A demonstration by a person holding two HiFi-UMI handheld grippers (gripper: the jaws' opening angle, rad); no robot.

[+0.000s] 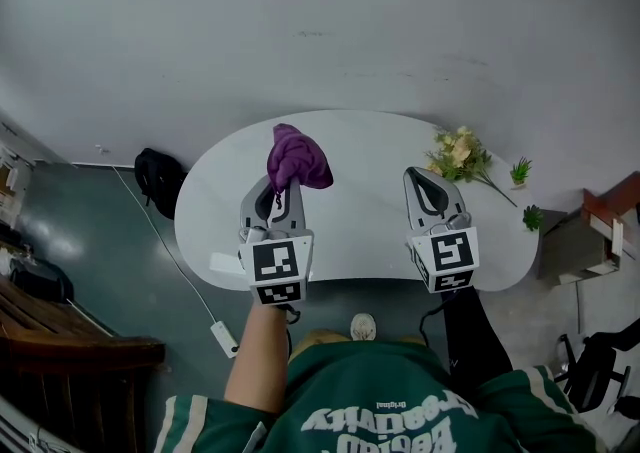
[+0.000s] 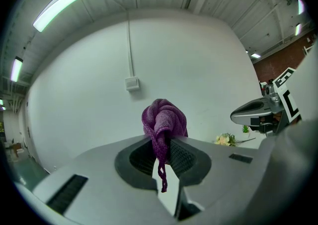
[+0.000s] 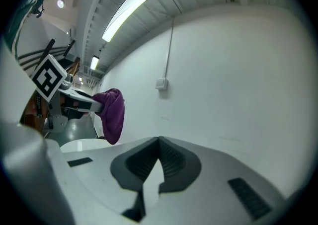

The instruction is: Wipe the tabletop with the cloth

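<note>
A bunched purple cloth (image 1: 296, 158) is pinched at the tip of my left gripper (image 1: 282, 185), which is shut on it and held up above the white oval table (image 1: 370, 231). In the left gripper view the cloth (image 2: 163, 123) bulges above the closed jaws of the left gripper (image 2: 163, 147), and a thin strand hangs down between them. My right gripper (image 1: 421, 175) hovers over the table's right half, apart from the cloth. In the right gripper view the right gripper (image 3: 159, 142) has its jaw tips touching with nothing between them, and the cloth (image 3: 114, 115) hangs at the left.
A bunch of pale flowers (image 1: 458, 154) lies at the table's far right, with two small green plants (image 1: 521, 173) beyond it. A black bag (image 1: 157, 181) and a cable lie on the floor left of the table. A grey wall stands close behind.
</note>
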